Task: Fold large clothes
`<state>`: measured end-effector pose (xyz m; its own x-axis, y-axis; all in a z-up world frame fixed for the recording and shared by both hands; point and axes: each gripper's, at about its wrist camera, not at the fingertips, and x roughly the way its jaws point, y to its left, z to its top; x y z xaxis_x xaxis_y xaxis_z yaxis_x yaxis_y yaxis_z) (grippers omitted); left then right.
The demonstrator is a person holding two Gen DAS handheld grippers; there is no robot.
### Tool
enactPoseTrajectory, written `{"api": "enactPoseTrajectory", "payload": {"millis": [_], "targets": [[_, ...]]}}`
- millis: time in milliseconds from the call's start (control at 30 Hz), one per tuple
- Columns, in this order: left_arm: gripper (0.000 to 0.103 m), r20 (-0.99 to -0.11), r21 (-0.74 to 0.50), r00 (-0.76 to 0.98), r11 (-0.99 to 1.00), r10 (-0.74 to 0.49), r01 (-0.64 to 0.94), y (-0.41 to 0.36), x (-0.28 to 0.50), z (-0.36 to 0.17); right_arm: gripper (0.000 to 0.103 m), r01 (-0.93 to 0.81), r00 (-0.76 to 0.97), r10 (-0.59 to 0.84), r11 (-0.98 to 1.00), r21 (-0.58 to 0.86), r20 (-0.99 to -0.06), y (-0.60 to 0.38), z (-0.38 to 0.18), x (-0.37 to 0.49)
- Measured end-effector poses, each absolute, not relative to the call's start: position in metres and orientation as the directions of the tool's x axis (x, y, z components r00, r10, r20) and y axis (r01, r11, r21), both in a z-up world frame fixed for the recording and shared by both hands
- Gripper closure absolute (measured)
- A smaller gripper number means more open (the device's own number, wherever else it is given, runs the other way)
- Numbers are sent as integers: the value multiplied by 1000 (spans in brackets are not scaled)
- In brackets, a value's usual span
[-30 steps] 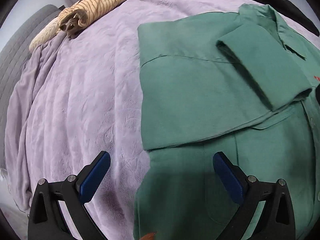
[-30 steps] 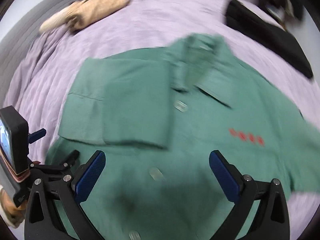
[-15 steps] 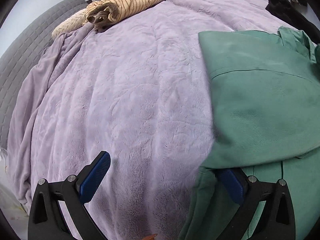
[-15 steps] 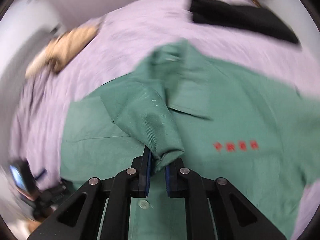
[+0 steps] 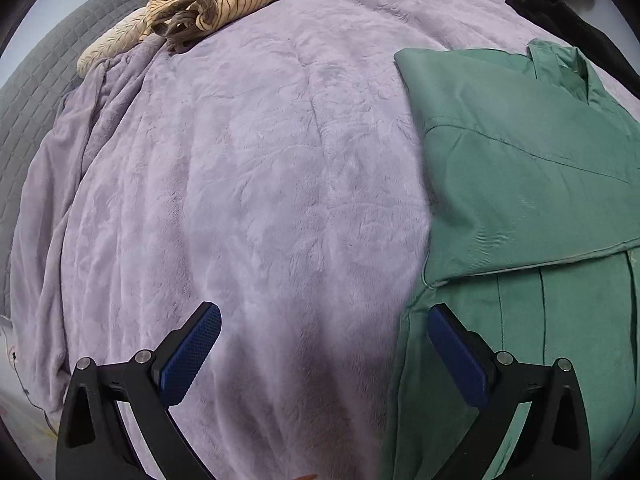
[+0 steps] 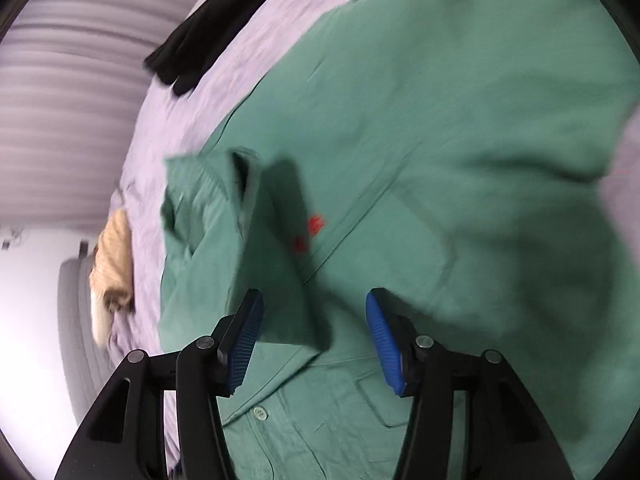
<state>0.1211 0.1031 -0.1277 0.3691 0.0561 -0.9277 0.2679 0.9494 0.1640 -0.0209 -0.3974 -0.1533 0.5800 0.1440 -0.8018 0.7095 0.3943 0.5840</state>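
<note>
A large green button shirt (image 5: pixel 528 184) lies spread on a lilac blanket (image 5: pixel 248 184), its left side folded inward. My left gripper (image 5: pixel 324 344) is open and empty, low over the blanket at the shirt's left edge, its right finger (image 5: pixel 456 356) against the cloth. In the right wrist view the shirt (image 6: pixel 420 128) fills the frame with red marks on the chest. My right gripper (image 6: pixel 312 328) is open above the folded sleeve end (image 6: pixel 276 272), which lies loose between the fingers. The view is rolled sideways and blurred.
A striped tan garment (image 5: pixel 216 4) lies bunched at the far edge of the bed, also in the right wrist view (image 6: pixel 112 264). A black garment (image 6: pixel 196 48) lies beyond the shirt. A grey quilted headboard (image 5: pixel 36 80) is at left.
My right gripper held the sleeve shut half a second ago; now it is open and the sleeve lies on the shirt. My left gripper has moved left, off the shirt.
</note>
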Motion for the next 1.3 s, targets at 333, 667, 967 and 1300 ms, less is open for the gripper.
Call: {"api": "enactPoseTrajectory", "payload": {"millis": [333, 667, 967, 1300], "targets": [[0, -936, -175, 233, 923, -264, 343, 64, 250, -128, 42, 440, 539, 534, 481, 758, -652, -267, -160, 23], [91, -952, -194, 159, 916, -263, 352, 39, 301, -165, 74, 430, 506, 675, 343, 835, -537, -124, -238, 102], [96, -949, -174, 194, 928, -247, 330, 53, 303, -179, 101, 428, 367, 721, 430, 795, -588, -78, -270, 137], [96, -915, -132, 311, 920, -256, 370, 29, 280, -118, 56, 295, 397, 466, 752, 590, -791, -185, -167, 92]]}}
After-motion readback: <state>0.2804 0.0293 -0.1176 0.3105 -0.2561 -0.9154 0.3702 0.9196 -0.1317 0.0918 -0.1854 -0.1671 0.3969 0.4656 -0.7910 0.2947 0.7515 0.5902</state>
